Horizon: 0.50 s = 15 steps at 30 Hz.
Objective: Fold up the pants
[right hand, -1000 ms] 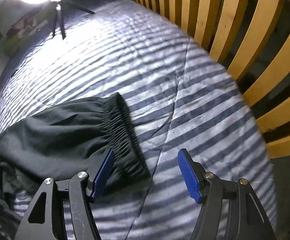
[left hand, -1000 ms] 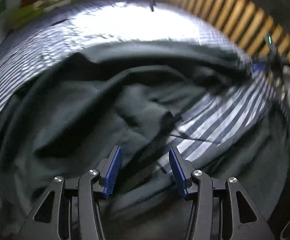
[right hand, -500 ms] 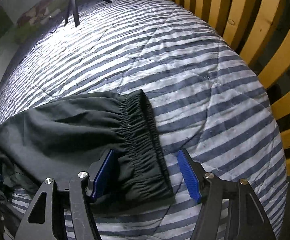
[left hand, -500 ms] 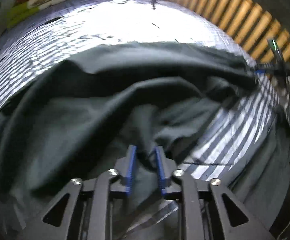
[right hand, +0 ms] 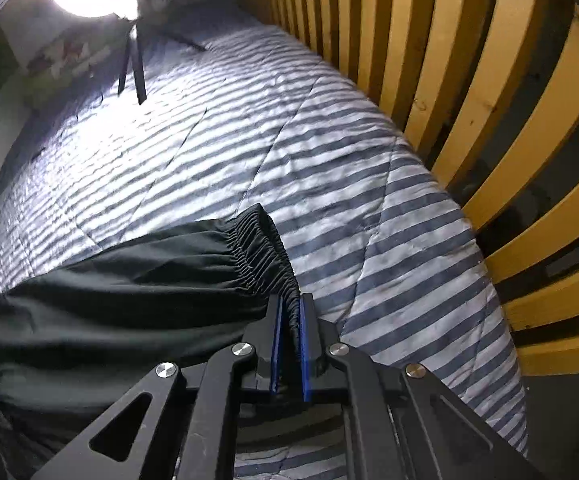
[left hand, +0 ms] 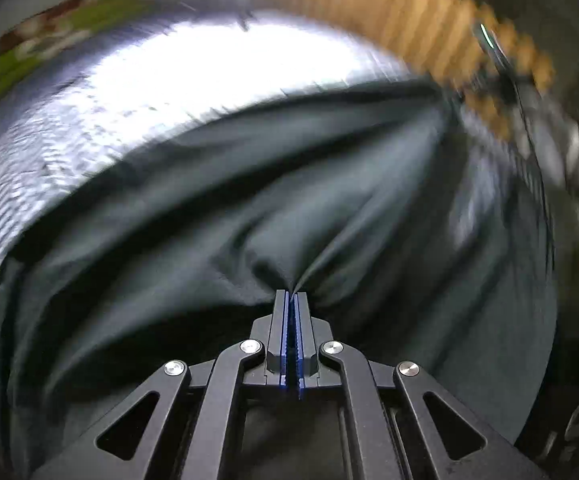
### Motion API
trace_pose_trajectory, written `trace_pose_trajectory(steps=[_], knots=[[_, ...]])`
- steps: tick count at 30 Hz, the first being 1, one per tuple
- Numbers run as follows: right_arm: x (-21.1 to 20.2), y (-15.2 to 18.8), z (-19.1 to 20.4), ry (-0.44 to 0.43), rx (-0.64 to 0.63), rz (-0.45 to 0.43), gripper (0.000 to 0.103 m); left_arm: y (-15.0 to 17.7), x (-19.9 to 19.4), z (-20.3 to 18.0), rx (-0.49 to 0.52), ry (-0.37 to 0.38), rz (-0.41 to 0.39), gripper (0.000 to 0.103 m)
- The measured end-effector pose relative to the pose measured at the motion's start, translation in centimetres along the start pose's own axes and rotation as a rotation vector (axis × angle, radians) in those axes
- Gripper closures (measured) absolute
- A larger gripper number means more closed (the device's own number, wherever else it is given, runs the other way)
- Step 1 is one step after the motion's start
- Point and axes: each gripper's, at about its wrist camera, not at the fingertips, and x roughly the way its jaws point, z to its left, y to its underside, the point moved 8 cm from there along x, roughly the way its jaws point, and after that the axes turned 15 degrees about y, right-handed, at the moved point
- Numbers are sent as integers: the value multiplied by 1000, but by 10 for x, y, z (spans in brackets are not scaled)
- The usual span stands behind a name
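Note:
Dark green-black pants [left hand: 217, 216] lie spread and wrinkled over a striped bed cover [left hand: 137, 92]. My left gripper [left hand: 291, 296] is shut on a pinched fold of the pants fabric, which radiates creases from the blue pads. In the right wrist view the pants [right hand: 121, 280] reach in from the left and end in a gathered elastic waistband [right hand: 263, 252]. My right gripper [right hand: 289, 302] is shut on the near corner of that waistband, cloth showing between its blue pads. The left wrist view is blurred by motion.
The blue-and-white striped bed cover [right hand: 369, 216] fills the bed. A yellow wooden slat rail [right hand: 469, 80] runs along its right side. A bright lamp on a dark tripod [right hand: 129, 60] stands at the far end. The other gripper [left hand: 497, 60] shows blurred at the pants' far right.
Both grippers went from open to shut on the pants: the left closed on a fold in the middle, the right moved onto the waistband corner and clamped it. The left view now blurs.

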Motion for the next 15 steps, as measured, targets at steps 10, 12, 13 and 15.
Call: trace_pose_trajectory(steps=[10,12,13,15], knots=[[-2,-18,-25,-48,53,-1,45,0,-36,10,-92,56,-88,92],[5,-24,-20,-76,61,21,43,-6,-37,17,-108,51,-99,91],[11,-25,-14,-93,61,42,43,-10,-31,18,-108,52,-92,91],[26,-24,-1,-90,61,73,43,-12,-10,16,-76,35,-48,91]])
